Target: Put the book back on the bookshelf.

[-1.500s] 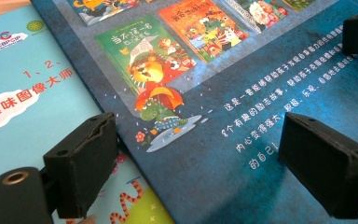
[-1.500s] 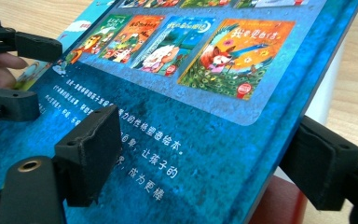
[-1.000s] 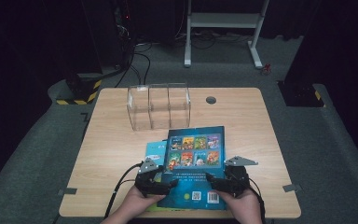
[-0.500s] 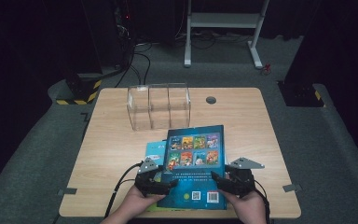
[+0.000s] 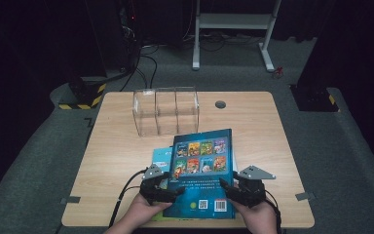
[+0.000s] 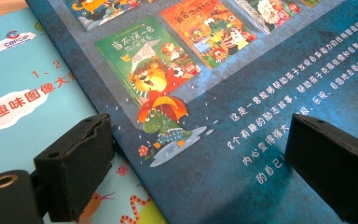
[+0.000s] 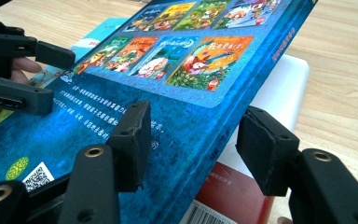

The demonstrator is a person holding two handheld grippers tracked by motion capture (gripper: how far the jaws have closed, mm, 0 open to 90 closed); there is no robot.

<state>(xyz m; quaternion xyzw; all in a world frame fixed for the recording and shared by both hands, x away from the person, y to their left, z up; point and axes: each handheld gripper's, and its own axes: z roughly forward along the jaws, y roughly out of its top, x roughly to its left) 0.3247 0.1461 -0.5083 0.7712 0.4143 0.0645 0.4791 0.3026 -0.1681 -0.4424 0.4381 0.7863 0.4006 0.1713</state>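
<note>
A dark blue picture book (image 5: 202, 170) lies back cover up on a small stack near the table's front edge. My left gripper (image 5: 168, 191) is open at its left edge. In the left gripper view (image 6: 198, 140) one jaw stands over a light teal book (image 6: 32, 93) and the other over the blue cover (image 6: 242, 154). My right gripper (image 5: 233, 191) is open too. In the right gripper view (image 7: 196, 126) its jaws stand either side of the blue book's right edge (image 7: 223, 116). A white and red book (image 7: 242, 191) lies beneath.
A clear acrylic divider rack (image 5: 165, 109) stands at the back middle of the wooden table (image 5: 263, 131). A round cable hole (image 5: 220, 104) is to its right. Bare wood lies left, right and behind the books. The floor around is dark.
The right gripper has edged slightly to the right along the book's edge. The book and the left gripper look unmoved.
</note>
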